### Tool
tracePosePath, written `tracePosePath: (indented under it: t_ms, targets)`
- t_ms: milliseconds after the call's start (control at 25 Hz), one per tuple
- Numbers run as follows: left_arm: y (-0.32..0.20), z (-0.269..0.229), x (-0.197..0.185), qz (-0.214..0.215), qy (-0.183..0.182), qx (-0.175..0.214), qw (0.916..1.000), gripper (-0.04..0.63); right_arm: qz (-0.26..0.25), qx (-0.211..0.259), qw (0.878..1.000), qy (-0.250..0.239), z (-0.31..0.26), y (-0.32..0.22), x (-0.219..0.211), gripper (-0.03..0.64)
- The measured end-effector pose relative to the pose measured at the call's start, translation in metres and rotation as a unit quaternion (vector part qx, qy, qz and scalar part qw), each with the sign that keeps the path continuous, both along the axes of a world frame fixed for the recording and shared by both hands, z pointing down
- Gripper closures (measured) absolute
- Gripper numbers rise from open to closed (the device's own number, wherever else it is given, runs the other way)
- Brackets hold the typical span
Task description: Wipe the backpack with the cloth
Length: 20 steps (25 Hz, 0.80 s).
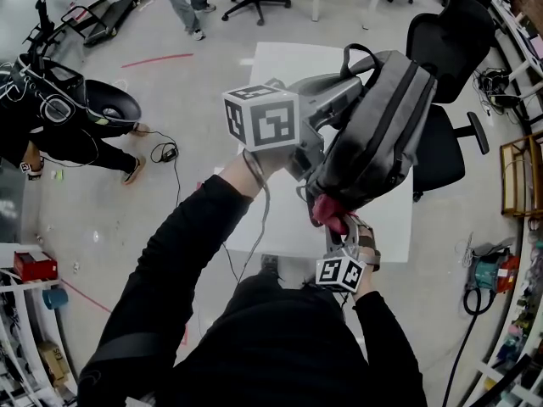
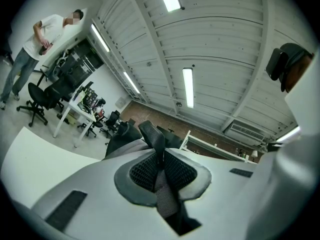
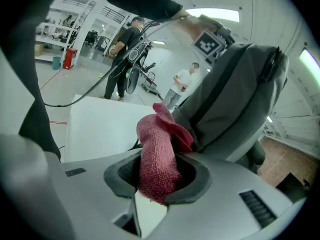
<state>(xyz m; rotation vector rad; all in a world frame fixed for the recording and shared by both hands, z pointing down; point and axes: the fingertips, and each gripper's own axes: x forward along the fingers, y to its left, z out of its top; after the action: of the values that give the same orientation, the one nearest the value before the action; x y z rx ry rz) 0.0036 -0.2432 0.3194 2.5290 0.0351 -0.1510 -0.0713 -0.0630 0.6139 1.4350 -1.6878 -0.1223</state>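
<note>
White table [image 1: 273,68] on pale floor [image 1: 199,100], backpack [image 1: 383,134] perhaps resting on it

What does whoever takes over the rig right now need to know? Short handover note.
Left gripper: fingers shut on a dark strap, holding the grey backpack up over the white table.
Right gripper: shut on the red cloth, which is against the backpack's lower end, nearest the person.
Done: both grips made, cloth on the bag. How much is wiped cannot be told.
Left: probably wipe along the rest, then set it down.
</note>
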Motion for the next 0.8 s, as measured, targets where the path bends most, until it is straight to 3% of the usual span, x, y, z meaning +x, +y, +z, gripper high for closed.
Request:
tracePosePath:
  t_ms: [200, 320, 440, 520, 600, 800]
  targets:
    - [-0.001, 0.001, -0.001, -0.002, 0.003, -0.004, 1.0000, 0.545, 0.001, -0.119, 0.992, -0.034, 0.061, 0.005, -0.005, 0.503]
    - [0.000, 0.001, 0.000, -0.001, 0.004, -0.014, 0.9999, 0.545, 0.012, -0.215, 0.974, -0.068, 0.105, 0.021, -0.011, 0.503]
    - [0.000, 0.000, -0.001, 0.000, 0.001, -0.018, 0.9998, 0.545, 0.044, -0.252, 0.958, -0.130, 0.116, 0.025, -0.016, 0.503]
    - [-0.001, 0.000, -0.001, 0.000, 0.001, -0.018, 0.9998, 0.545, 0.057, -0.243, 0.959, -0.136, 0.111, 0.020, -0.011, 0.503]
    - [0.001, 0.001, 0.001, 0.001, 0.003, -0.019, 0.9998, 0.545, 0.059, -0.208, 0.970, -0.112, 0.095, 0.011, -0.005, 0.503]
    - [0.002, 0.003, 0.002, 0.004, 0.004, -0.022, 0.9997, 0.545, 0.064, -0.071, 0.994, -0.051, 0.007, -0.026, -0.016, 0.503]
